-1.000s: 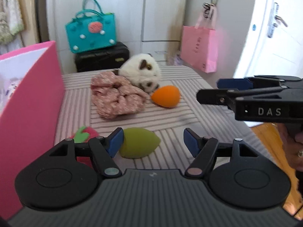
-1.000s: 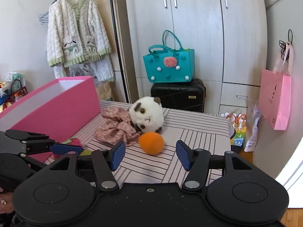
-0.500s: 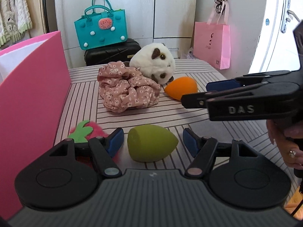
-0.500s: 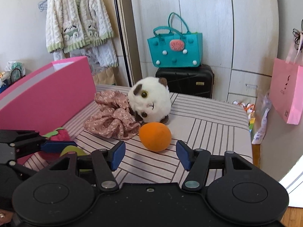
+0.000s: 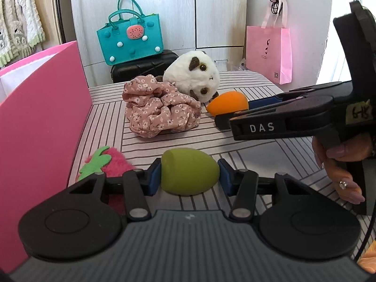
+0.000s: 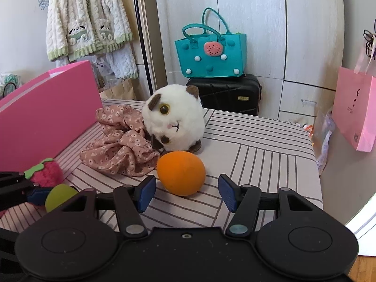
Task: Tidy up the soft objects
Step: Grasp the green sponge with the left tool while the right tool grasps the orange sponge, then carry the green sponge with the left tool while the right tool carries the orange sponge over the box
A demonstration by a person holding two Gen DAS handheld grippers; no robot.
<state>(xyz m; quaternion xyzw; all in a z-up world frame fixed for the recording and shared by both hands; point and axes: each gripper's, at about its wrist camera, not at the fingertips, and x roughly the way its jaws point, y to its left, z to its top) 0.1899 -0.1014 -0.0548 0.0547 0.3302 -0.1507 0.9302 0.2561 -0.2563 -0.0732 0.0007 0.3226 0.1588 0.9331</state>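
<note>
On the striped table (image 5: 235, 145) lie a green egg-shaped sponge (image 5: 189, 171), an orange sponge (image 6: 181, 172), a pink floral scrunchie (image 5: 162, 110), a white plush animal (image 6: 174, 119) and a plush strawberry (image 5: 110, 163). My left gripper (image 5: 189, 176) has its blue pads on both sides of the green sponge, touching it. My right gripper (image 6: 186, 191) is open, its pads just in front of and either side of the orange sponge. In the left wrist view the right gripper (image 5: 237, 115) reaches in from the right, beside the orange sponge (image 5: 226, 105).
A tall pink box (image 5: 40, 127) stands along the table's left side. Behind the table are a black suitcase (image 6: 230, 94) with a teal bag (image 6: 211, 54) on it, and a pink paper bag (image 5: 269, 51) hanging at the right.
My left gripper moved forward and closed around the green sponge. My right gripper moved forward and lower, closer to the orange sponge.
</note>
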